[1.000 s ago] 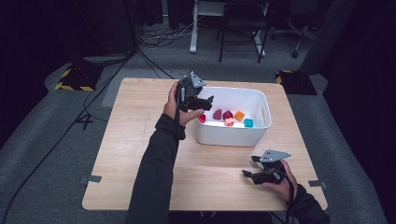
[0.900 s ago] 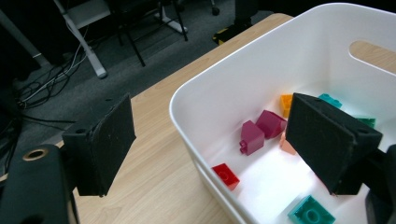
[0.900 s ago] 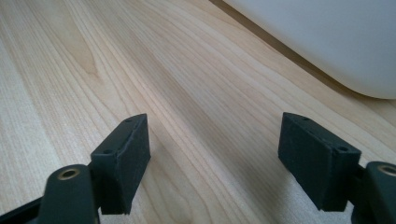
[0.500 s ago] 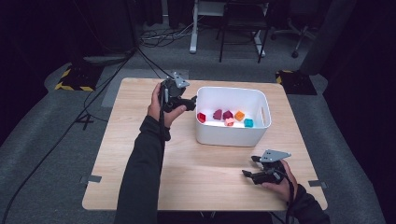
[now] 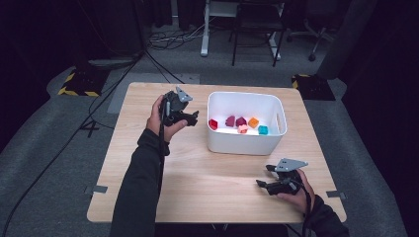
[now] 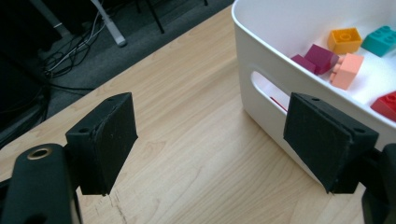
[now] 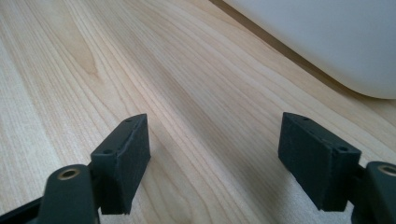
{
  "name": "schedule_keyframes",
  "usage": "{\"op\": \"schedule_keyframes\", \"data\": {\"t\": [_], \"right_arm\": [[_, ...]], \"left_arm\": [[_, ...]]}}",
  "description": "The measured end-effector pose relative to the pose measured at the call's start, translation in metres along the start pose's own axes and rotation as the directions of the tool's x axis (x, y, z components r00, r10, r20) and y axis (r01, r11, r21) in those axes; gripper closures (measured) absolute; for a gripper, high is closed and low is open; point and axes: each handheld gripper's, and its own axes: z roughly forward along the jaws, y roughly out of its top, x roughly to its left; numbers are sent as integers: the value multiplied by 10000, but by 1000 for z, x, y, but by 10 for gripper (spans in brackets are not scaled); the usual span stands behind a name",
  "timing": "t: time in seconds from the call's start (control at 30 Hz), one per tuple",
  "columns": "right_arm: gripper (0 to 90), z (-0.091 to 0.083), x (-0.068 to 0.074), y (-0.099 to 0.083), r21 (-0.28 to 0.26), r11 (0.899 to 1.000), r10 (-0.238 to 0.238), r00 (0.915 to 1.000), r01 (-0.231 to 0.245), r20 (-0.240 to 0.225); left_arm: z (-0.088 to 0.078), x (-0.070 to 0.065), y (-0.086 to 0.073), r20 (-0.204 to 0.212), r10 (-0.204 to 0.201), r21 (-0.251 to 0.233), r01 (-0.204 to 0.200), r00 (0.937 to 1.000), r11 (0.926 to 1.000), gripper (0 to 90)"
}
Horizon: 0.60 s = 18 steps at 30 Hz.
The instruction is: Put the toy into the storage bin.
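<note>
Left tool [image 5: 190,117], centre-left of frame, jaws wide, holds nothing. Right tool [image 5: 264,177], lower right, same. Risk: left tool bumps white bin [image 5: 245,143], shoves bricks [image 5: 242,123].

One white plastic bin [image 5: 244,143] toward the desk's [image 5: 207,182] far right corner, six toy bricks in it: two maroon [image 5: 235,120], one red [image 5: 213,124], one orange [image 5: 253,122], one pink [image 5: 242,129], one teal [image 5: 263,130], two handheld tools [image 5: 190,118].
</note>
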Motion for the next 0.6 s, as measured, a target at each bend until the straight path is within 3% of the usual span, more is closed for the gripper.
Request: {"op": "schedule_keyframes", "data": {"t": [0.07, 0.2, 0.37, 0.4, 0.5, 0.6], "right_arm": [[251, 0, 0, 0, 5, 10000, 6, 10000, -6, 0], [251, 0, 0, 0, -1, 10000, 15, 10000, -15, 12], [251, 0, 0, 0, -1, 10000, 2, 10000, -2, 8], [251, 0, 0, 0, -1, 10000, 10, 10000, -10, 1], [251, 0, 0, 0, 3, 10000, 1, 10000, -1, 3], [251, 0, 0, 0, -2, 10000, -12, 10000, 12, 9]], "left_arm": [[0, -1, -4, 184, -79, 82, 77, 9998, 9999, 173], [1, -3, -12, 238, 127, 294, -134, 9996, 9995, 167], [-2, -9, -20, 275, 347, 207, -353, 9990, 9992, 166], [-2, -10, -22, 480, 370, 311, -385, 9982, 9988, 167], [-4, -13, -27, 506, 851, 637, -882, 9951, 9941, 165], [-6, -16, -34, 492, 1055, 709, -1088, 9932, 9915, 165]]}}
